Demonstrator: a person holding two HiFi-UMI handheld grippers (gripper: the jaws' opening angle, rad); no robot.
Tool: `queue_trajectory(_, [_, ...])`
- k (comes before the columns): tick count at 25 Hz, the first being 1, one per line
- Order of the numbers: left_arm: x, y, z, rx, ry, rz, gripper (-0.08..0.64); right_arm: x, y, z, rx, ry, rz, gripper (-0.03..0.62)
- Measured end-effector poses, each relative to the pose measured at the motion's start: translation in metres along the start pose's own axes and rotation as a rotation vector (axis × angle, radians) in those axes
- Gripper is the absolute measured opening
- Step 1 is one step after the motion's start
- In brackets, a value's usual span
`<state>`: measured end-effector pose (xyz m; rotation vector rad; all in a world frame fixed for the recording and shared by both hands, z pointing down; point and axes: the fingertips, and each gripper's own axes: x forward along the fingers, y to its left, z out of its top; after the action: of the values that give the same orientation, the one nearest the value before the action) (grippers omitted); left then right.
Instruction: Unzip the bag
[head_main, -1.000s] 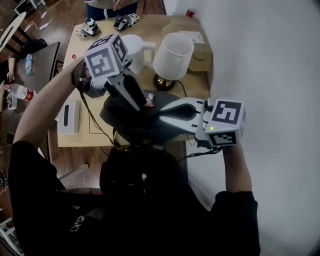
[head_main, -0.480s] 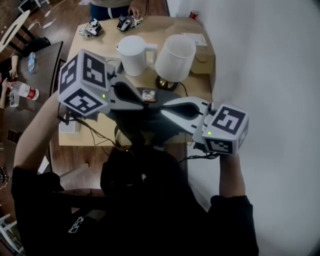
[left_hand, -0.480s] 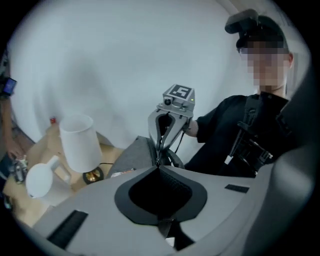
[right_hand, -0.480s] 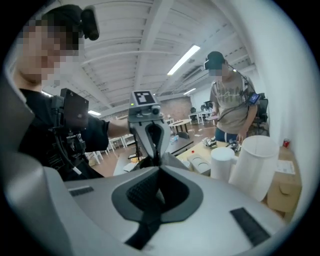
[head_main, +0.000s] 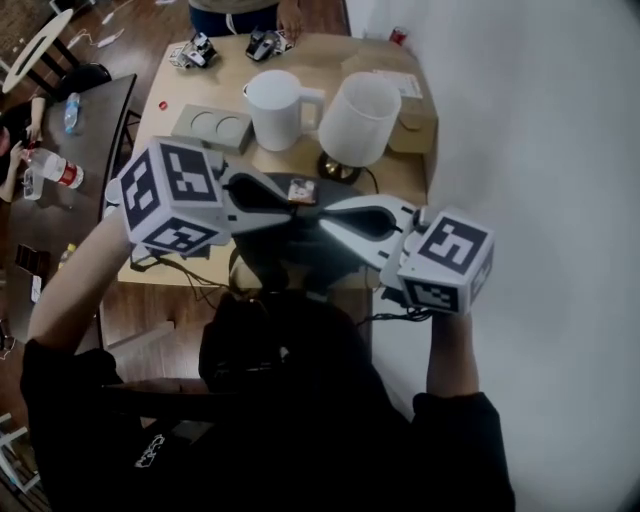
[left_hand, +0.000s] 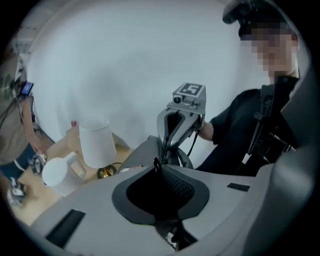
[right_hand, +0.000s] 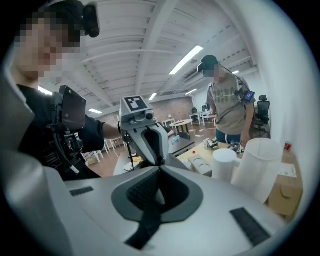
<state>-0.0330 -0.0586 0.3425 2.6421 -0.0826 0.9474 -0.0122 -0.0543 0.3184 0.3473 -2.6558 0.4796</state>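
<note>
Left gripper (head_main: 298, 205) points in level, jaws starting to part, dark tab (left_hand: 156, 164) between their tips. Right gripper (head_main: 322, 220) meets it nose to nose, clamped on the one bag (head_main: 290, 268) at the table (head_main: 150, 110) edge. One lamp (head_main: 358, 120), one jug (head_main: 275, 108).

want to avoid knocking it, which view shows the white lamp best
The head view: the white lamp shows whole from above, shade over brass base. The left gripper view shows the lamp smaller, at the frame's left. The right gripper view shows only its shade; the base is hidden.
</note>
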Motion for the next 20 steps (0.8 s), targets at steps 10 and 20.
queue_trajectory(10, [0.018, -0.008, 0.006, 0.061, 0.260, -0.139, 0.048, -0.003, 0.007, -0.002, -0.011, -0.009, 0.031, 0.015])
queue_trajectory(20, [0.025, -0.014, 0.002, 0.085, 0.446, -0.274, 0.178, -0.004, 0.010, -0.006, -0.005, -0.007, 0.065, 0.015])
